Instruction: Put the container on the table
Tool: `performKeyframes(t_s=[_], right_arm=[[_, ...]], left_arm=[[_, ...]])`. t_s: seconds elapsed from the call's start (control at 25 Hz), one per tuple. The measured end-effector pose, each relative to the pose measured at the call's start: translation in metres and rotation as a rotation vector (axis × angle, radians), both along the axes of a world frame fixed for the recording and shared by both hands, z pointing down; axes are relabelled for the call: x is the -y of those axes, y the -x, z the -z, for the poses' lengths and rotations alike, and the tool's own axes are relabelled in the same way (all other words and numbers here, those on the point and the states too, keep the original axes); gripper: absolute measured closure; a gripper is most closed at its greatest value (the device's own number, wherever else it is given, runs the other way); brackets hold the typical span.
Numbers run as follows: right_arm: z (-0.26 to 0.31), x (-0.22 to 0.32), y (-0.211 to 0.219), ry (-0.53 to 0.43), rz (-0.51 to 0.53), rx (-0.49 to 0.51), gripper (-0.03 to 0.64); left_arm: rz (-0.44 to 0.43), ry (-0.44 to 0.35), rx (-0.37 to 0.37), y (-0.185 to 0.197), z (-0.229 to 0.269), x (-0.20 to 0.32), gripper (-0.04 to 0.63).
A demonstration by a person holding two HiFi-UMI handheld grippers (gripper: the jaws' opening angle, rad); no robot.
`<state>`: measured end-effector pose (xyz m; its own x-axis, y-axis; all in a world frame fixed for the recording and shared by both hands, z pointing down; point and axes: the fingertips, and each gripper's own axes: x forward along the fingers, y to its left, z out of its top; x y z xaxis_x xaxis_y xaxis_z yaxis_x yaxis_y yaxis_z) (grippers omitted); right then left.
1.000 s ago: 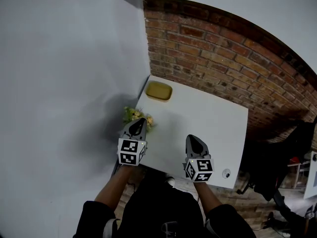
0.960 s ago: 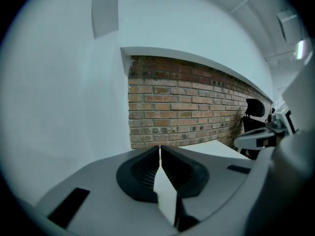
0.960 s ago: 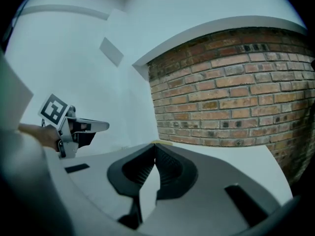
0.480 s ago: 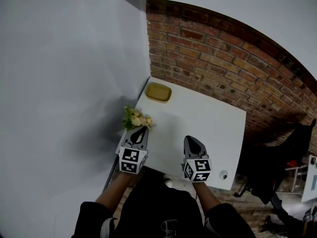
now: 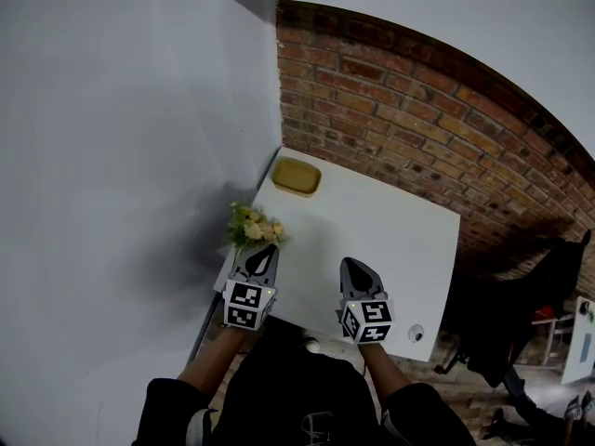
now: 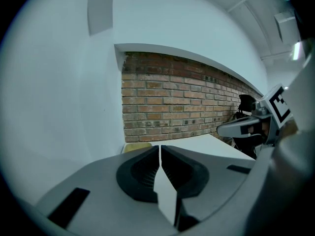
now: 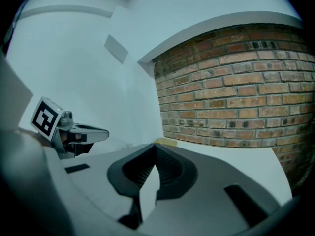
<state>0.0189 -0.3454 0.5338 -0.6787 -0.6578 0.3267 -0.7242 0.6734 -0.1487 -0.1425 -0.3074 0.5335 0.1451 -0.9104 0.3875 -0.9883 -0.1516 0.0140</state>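
Container (image 5: 297, 177) is sitting on the white table (image 5: 390, 240), in the far-left corner, right by the brick wall (image 5: 418, 110) & the white wall. It's showing as a shallow yellow dish, rectangular w/ rounded corners & a raised rim. It's lying flat, open side up. Its long axis is running approx. parallel to the table's far edge & the bricks, i.e. left-right across the person's front, slanting slightly down to the right in head view. In both gripper views only a thin yellow sliver of it is peeking over the jaws.

Left gripper (image 5: 263, 251) is hovering over the table's near-left edge, just beside a small bunch of pale flowers (image 5: 253, 225). Its jaws are pressing together at the tips w/ nothing btwn them. Right gripper (image 5: 353, 266) is hovering over the near edge approx. mid-table, jaws likewise closed on nothing. Both are pointing toward the far side, well apart from the container. A small round obj. (image 5: 416, 334) is lying by the table's near-right corner.
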Motion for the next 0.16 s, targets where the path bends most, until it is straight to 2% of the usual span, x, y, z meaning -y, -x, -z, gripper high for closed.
performKeyframes(t_s=[0.16], right_arm=[[-0.0022, 0.0044, 0.0031, 0.003, -0.002, -0.002, 0.592]], left_arm=[[-0.003, 0.011, -0.011, 0.0029, -0.0053, 0.0034, 0.571]])
